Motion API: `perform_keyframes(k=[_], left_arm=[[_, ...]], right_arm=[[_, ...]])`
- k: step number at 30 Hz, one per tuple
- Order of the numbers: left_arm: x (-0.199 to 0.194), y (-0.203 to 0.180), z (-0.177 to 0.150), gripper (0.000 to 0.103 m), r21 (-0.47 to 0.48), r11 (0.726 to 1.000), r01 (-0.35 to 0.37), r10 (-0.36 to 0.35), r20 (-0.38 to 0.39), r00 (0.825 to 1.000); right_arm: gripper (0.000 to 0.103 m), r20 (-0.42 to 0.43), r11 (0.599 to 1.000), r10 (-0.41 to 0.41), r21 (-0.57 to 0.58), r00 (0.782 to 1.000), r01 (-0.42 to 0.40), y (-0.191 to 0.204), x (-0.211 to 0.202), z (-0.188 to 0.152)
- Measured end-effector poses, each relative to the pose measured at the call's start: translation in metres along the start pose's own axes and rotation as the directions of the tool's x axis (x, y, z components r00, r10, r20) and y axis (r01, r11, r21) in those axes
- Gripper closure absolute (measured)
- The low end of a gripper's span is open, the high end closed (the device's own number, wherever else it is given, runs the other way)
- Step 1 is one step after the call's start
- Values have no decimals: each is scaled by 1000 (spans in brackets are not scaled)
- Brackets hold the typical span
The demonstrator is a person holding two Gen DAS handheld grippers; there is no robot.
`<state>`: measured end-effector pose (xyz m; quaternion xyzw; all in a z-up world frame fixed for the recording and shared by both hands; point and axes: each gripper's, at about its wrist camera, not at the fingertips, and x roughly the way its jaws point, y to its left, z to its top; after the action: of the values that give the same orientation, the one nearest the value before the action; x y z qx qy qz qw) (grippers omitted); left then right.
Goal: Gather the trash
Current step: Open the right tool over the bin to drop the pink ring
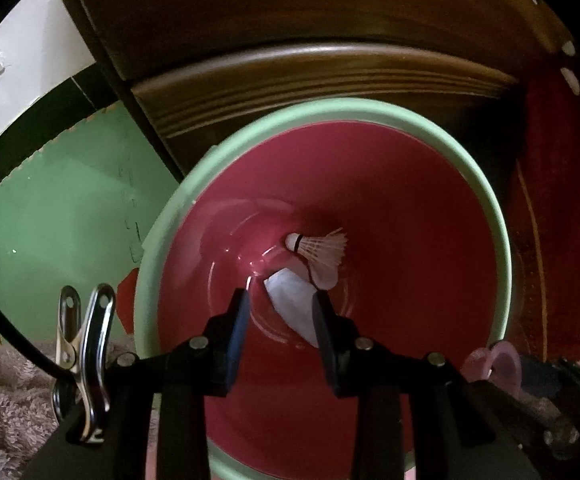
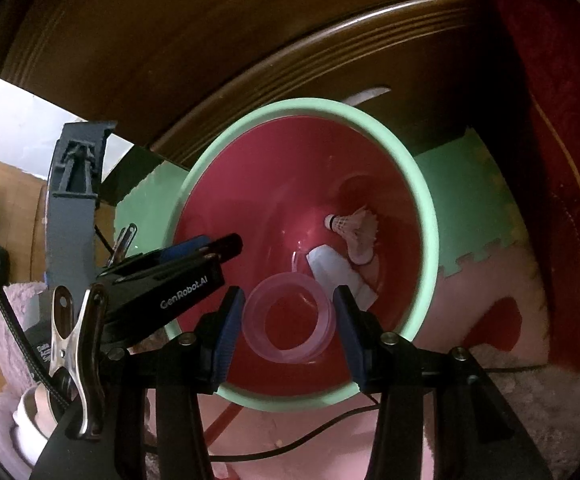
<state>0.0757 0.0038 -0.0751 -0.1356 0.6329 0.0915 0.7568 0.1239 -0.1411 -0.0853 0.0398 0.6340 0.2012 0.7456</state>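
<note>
While over bin point(image 2: 417, 184), tape roll point(image 2: 290, 318) clamped between right jaws

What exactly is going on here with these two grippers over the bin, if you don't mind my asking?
A person with a handheld gripper in each hand is collecting trash into a red bin with a green rim. The right gripper holds a clear pink tape ring above the opening. The left gripper hangs over the bin with nothing between its fingers. A shuttlecock and a white scrap already lie at the bottom.
</note>
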Motion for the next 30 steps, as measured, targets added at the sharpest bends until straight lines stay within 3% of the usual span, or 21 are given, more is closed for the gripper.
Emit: perform_keyframes(k=[3, 7, 30], left_arm=[[0, 0, 0, 71, -3, 1000, 0, 0, 0, 1000], [-1, 1, 1, 71, 3, 1000, 1, -1, 0, 1000], [-3, -4, 0, 71, 14, 1000, -3, 3, 11, 1000]], right_arm=[[55, 1, 1000, 3, 8, 1000, -3, 0, -1, 0], [44, -4, 1000, 0, 6, 1000, 0, 0, 2, 0], [44, 21, 1000, 0, -24, 1000, 0, 8, -9, -1]])
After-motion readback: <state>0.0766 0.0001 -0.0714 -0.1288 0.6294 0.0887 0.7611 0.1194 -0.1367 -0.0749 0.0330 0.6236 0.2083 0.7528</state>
